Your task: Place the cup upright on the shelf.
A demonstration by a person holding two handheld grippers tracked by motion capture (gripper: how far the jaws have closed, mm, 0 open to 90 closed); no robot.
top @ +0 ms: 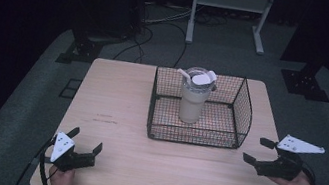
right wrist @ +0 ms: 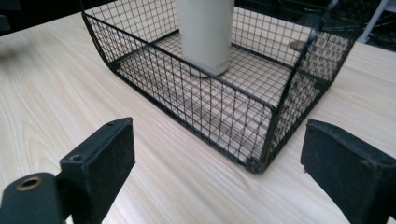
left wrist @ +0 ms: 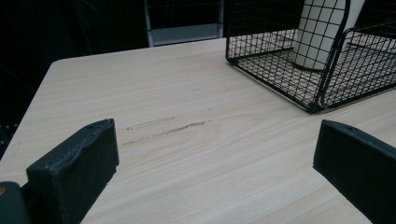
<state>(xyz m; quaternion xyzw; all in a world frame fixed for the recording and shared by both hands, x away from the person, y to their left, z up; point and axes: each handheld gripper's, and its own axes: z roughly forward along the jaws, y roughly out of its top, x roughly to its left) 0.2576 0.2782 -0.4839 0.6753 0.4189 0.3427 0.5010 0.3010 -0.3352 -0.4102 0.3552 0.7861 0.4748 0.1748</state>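
Observation:
A black wire basket [top: 244, 117] stands on the far middle of the light wooden table [top: 118, 115]. Inside it a tall whitish tumbler [top: 193, 101] with a lid and a straw stands upright; its body rises behind the mesh [left wrist: 322, 32] [right wrist: 205, 32]. My left gripper [top: 86, 141] rests open near the front left edge, held by a hand, well apart from the basket [left wrist: 280, 70]. My right gripper [top: 259, 151] hovers open at the right, just short of the basket's near right corner [right wrist: 257, 163]. Nothing is between either pair of jaws.
A faint dark scuff [left wrist: 163, 130] marks the wood left of the basket. Beyond the table lie cables [top: 147, 34] and a white frame's legs [top: 192, 21] on the grey floor, with black stand feet [top: 78, 50] [top: 304, 80] at both sides.

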